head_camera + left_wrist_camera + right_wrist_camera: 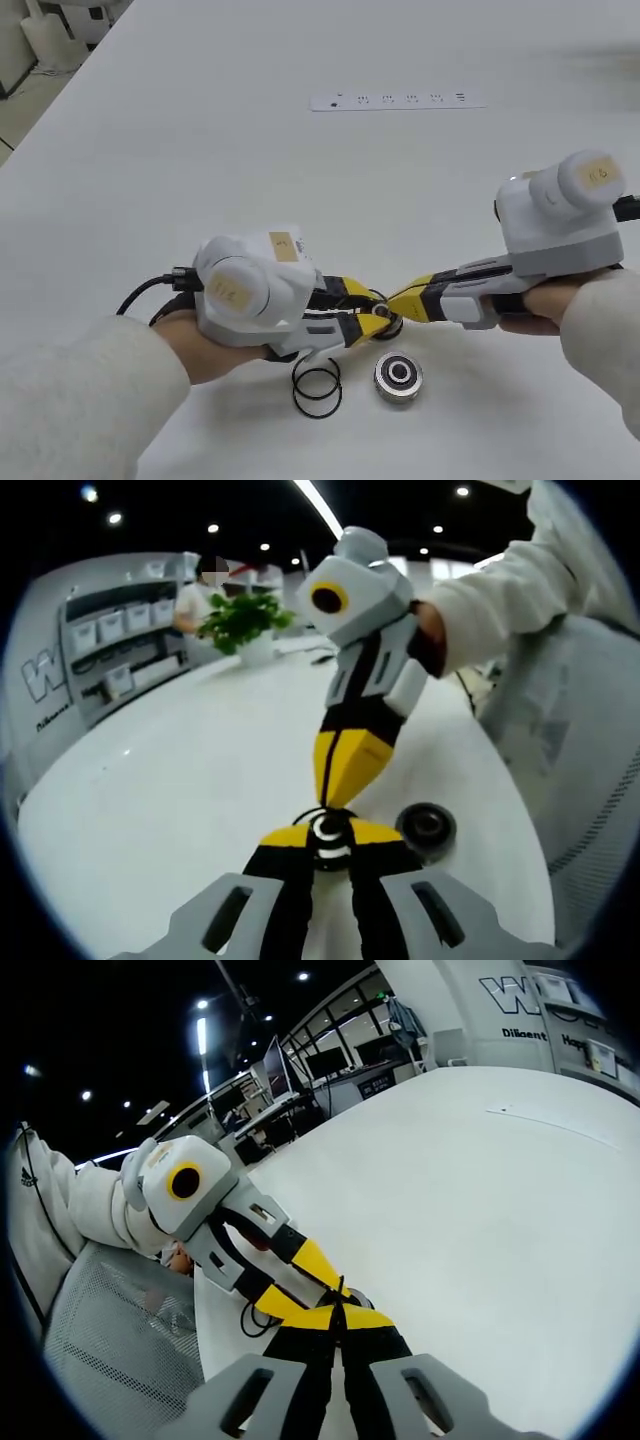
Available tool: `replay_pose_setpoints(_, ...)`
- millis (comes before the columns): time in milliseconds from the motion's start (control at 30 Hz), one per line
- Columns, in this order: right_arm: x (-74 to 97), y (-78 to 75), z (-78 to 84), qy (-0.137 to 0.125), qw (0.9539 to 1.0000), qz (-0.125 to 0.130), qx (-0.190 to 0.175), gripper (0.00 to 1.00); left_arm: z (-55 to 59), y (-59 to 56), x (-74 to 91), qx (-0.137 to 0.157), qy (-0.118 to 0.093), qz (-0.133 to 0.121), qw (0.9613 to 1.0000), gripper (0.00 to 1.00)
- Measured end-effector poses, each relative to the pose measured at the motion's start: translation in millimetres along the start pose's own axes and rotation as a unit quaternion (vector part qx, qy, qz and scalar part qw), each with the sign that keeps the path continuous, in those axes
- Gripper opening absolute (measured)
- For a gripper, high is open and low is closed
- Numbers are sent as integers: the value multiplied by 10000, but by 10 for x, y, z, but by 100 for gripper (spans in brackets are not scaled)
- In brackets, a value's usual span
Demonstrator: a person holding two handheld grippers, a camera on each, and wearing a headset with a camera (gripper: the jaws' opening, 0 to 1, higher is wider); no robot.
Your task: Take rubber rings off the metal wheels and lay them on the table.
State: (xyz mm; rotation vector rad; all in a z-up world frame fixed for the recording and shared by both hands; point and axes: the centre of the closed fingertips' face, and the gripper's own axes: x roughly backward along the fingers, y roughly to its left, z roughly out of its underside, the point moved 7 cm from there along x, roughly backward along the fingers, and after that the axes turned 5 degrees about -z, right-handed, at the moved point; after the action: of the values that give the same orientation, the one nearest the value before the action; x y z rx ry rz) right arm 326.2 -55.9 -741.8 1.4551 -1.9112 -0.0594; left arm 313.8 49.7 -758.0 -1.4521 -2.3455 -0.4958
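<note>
The left gripper (368,312) is squeezing a small metal wheel (330,832) between its yellow jaws and holding it low over the table (250,160). The right gripper (396,303) is poking in from the other side. Its jaws are pressed together into a point that is touching the wheel's edge. It is too small to tell if a rubber ring is caught between them. It looks like the person is working a ring off this wheel. To do it well, the left jaws should be gripping the wheel hard so it is not spinning or slipping. The right tips should be pinching just the thin black ring, not the metal. Then a slow pull up and over the rim, away from the left gripper, should peel it off without a snap. Some loose rings (318,385) are lying on the table close by, beside another wheel (398,377), so that looks like a good spot for the next one.
</note>
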Motion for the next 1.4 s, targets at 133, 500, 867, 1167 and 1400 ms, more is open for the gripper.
replay_pose_setpoints(133,6,-4,2,-4,10000,5,-21,0,-3,4,-1,9,11,8,10000,14)
replay_pose_setpoints(500,66,-43,-20,-102,9999,67,-78,0,-154,18,110,163,-28,48,9999,21)
replay_pose_setpoints(867,119,-32,-71,-234,9996,99,-118,0,-268,43,588,201,-161,-71,9996,39)
replay_pose_setpoints(1167,118,57,-137,-303,9995,47,-67,0,-338,72,998,201,-199,-321,9991,57)
replay_pose_setpoints(1400,116,141,-193,-366,9993,-35,-50,0,-296,45,1308,267,-156,-654,9974,65)
